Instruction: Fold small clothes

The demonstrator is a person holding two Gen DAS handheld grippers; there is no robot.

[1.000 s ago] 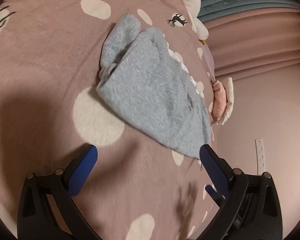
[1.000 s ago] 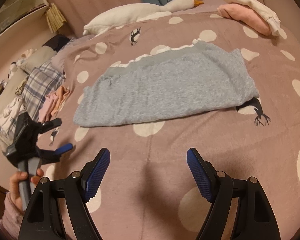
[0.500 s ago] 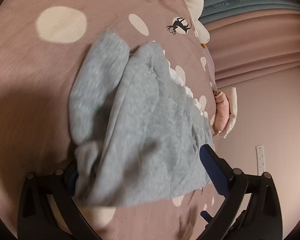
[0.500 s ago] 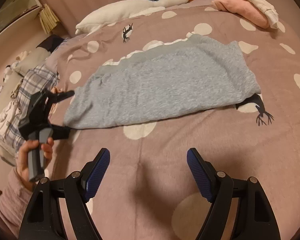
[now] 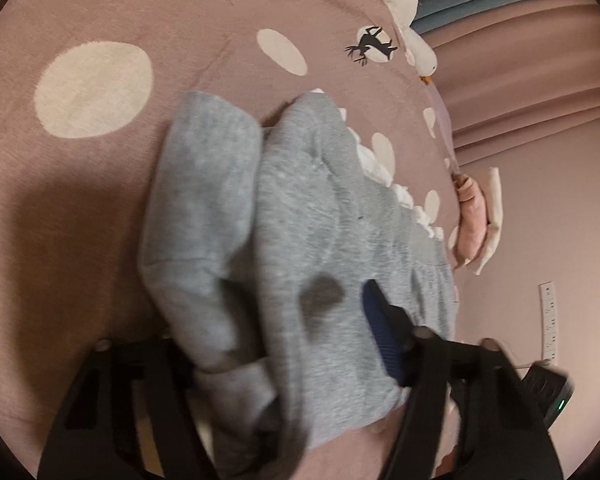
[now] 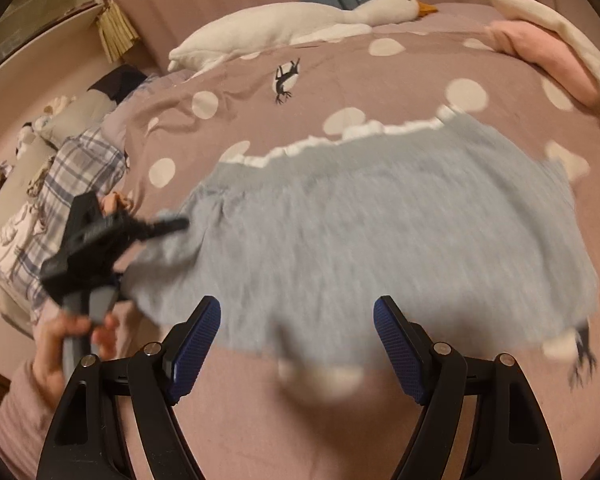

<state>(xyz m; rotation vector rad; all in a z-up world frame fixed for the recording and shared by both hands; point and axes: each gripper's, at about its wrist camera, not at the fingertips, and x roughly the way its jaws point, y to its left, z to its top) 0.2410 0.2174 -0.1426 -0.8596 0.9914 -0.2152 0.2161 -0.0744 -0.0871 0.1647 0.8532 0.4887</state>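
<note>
A grey garment with a white ruffled edge lies spread on the mauve spotted bedspread. In the left wrist view its bunched end fills the space between the jaws of my left gripper. Those jaws are closing around it: one blue pad rests against the cloth and the other finger is hidden under it. The right wrist view shows the left gripper, held in a hand, straddling the garment's left end. My right gripper stands open and empty just before the garment's near edge.
A white goose plush lies along the far side of the bed. Folded pink and cream clothes sit at the far right. A plaid garment and other clothes are piled at the left. A wall socket strip is beyond the bed.
My left gripper moved forward onto the garment's end and its jaws narrowed around the cloth. My right gripper moved up to the garment's near edge, still open.
</note>
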